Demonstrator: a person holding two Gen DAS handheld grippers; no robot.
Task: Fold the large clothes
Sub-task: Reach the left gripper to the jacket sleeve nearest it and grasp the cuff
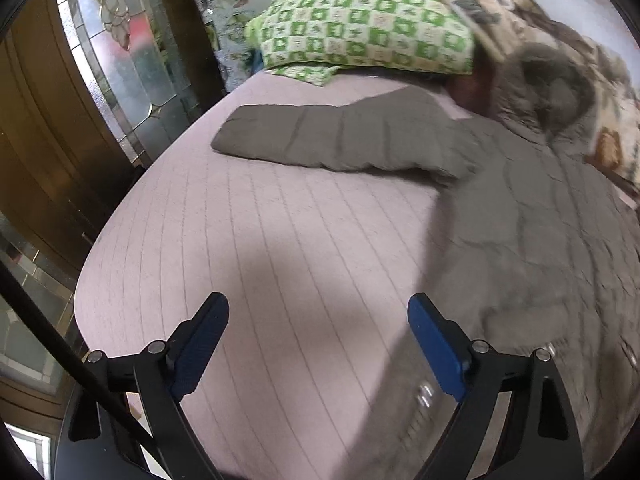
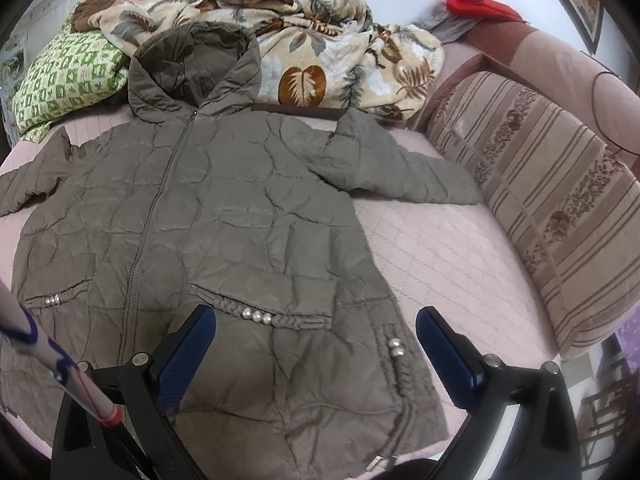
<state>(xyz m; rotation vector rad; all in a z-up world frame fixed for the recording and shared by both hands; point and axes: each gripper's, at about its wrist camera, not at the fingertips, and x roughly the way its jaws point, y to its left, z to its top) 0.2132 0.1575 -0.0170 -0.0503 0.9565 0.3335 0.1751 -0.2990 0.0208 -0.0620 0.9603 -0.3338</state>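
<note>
My left gripper hangs over the bare pink quilted bed cover, its jaws standing wide with nothing between them. Only this view shows the bed's left edge, the wooden door with patterned glass beyond it, and the whole length of the coat's one sleeve stretched flat across the cover toward that edge. The green checked pillow sits past the sleeve.

My right gripper also has its jaws spread apart and empty, poised above the lower hem of the brown quilted coat. This view alone takes in the coat whole: front up, zipped, hood resting toward the leaf-print blanket, both sleeves out sideways, and pearl beads on the braided pocket trim just ahead of my left finger. It also shows the striped bolster along the bed's right side, which the left view misses.
</note>
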